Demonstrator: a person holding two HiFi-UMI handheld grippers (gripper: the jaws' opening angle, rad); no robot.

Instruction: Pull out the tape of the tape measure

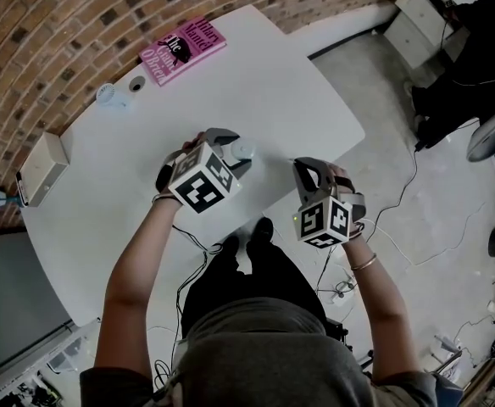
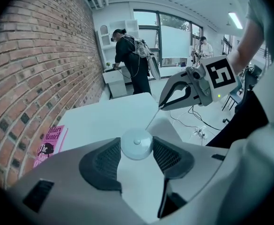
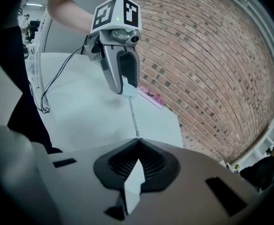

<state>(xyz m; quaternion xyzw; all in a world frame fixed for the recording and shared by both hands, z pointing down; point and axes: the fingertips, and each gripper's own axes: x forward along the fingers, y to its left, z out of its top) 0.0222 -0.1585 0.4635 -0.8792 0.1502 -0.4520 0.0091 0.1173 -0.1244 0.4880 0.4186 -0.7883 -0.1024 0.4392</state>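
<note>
Tape measure (image 2: 137, 144): small round white case, held in the left tongs just above the worktop (image 1: 273, 83), near its front edge.
Left tongs (image 3: 126, 84): spread wide, but only as wide as the case; both pads press on its sides.
Right tongs (image 3: 137, 140): closed right down on the free end of the tape (image 3: 133, 117), nothing else between them.
Tape: thin strip running straight from the case to the right tongs, looks taut, with only a short length out.
Stage: looks like mid-pull, with more tape to draw.
Risk 1: the tape end slips out of the right tongs. The tip is thin and the bite small, so a jerk would free it and it would likely snap back into the case.
Risk 2: the case twists or pops out of the left tongs. It is round and smooth and held only at its sides, so a pull off the line of the slot would lever it.
Risk 3: the tape kinks if the right tongs swing sideways.
</note>
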